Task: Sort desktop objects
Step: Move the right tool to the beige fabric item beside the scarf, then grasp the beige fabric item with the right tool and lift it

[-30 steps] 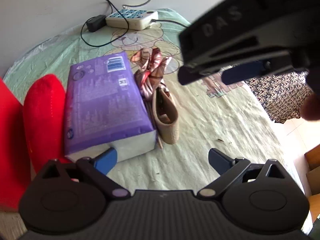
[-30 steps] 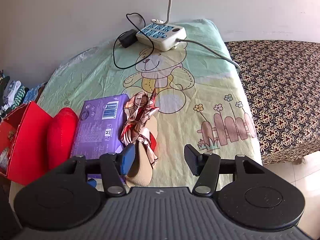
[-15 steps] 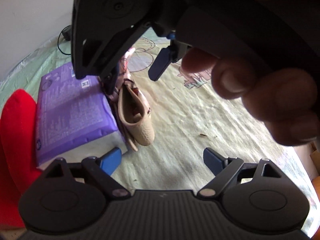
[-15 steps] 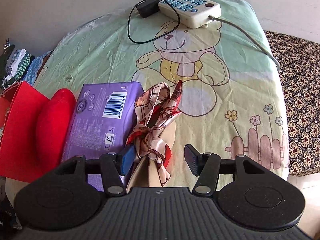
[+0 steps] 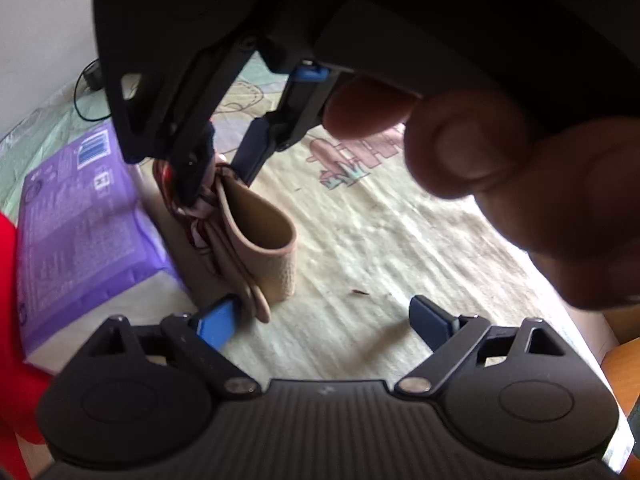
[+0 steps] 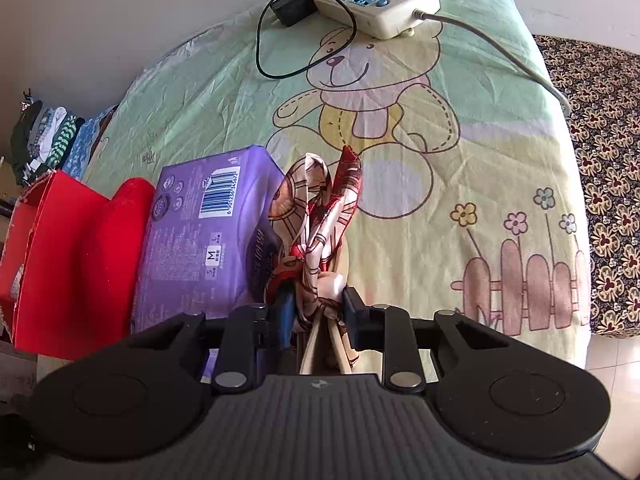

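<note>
Clamped by the right gripper at the knot of a patterned scarf, where the thin handles of a small beige bag meet, low at 6 o'clock in the right wrist view. Lying on the cartoon-bear sheet, just right of a purple pack and seemingly against it, with the bag's long axis running from 6 toward 12 o'clock, open mouth and scarf at the far end in the left wrist view, base nearest the camera. Pale tan, pebbled leather, upright walls, scarf in cream, red and brown. Spread wide and holding nothing: the left gripper, low at 6 o'clock in its own view, its left blue pad just beside the bag's near end. Beyond, at 9 o'clock, a red cushion against the purple pack's left side. Farther, at 12 o'clock, a white power strip with a black adapter beside it and cords trailing. Half a second ago parted around the scarf, now closed on it; right gripper and a person's fingers now looming larger across the top of the left wrist view; bag a little blurred there.
</note>
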### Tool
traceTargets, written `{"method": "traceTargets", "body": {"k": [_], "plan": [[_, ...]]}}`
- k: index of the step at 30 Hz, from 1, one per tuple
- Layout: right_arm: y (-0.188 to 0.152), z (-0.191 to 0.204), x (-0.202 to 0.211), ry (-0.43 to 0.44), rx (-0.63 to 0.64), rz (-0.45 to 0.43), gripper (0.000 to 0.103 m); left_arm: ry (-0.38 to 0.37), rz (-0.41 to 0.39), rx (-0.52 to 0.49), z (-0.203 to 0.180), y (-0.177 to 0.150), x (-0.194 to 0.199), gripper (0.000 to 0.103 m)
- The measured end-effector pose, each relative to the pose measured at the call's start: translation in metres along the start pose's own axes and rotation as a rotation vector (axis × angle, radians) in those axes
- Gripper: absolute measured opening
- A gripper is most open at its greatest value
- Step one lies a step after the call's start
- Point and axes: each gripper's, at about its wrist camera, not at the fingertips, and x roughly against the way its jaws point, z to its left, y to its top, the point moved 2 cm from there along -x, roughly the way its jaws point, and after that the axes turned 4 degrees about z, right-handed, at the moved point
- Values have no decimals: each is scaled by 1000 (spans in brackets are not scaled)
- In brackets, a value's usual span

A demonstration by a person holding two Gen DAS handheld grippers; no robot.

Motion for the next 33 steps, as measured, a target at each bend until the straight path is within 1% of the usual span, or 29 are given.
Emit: {"method": "traceTargets", "body": {"k": [4,7,9,12,13,16,18,20,24,26,28,30,32,33], "plan": [[1,-8,1,11,1,7,26,-7,-25,-28,-4,7,-4,93],[6,-14,-4,36,-16,28,29,-12,-44,-50,-7,12,-7,93],[8,-13,-7,41,14,38,35,-15,-56,-64,-9,15,-10,93],[8,-13,-11,47,49,56,40,-7,-78,-103,-14,11,-10,96],[8,-14,-12,52,52,61,40,-15,-77,-119,-16,9,-8,96],[6,-19,-9,78,32,66,34,-42,-72,-162,-21,1,-1,96],[-1,-23,-6,89,9,67,30,-57,-66,-165,-22,-3,3,96],[-11,-27,-1,96,-22,66,29,-102,-57,-153,-20,-5,9,96],[-31,-34,8,109,-84,66,29,-230,-24,-107,-13,-15,24,96],[-41,-38,12,118,-119,66,29,-276,-9,-103,-18,-25,34,96],[-53,-40,15,136,-170,62,29,-307,-9,-120,-21,-33,45,96],[-63,-40,18,140,-197,49,29,-339,-27,-165,-25,-34,59,96],[-67,-41,19,145,-220,43,29,-360,-49,-196,-24,-37,70,97],[-69,-42,19,149,-228,43,30,-358,-53,-203,-23,-38,71,98]]}}
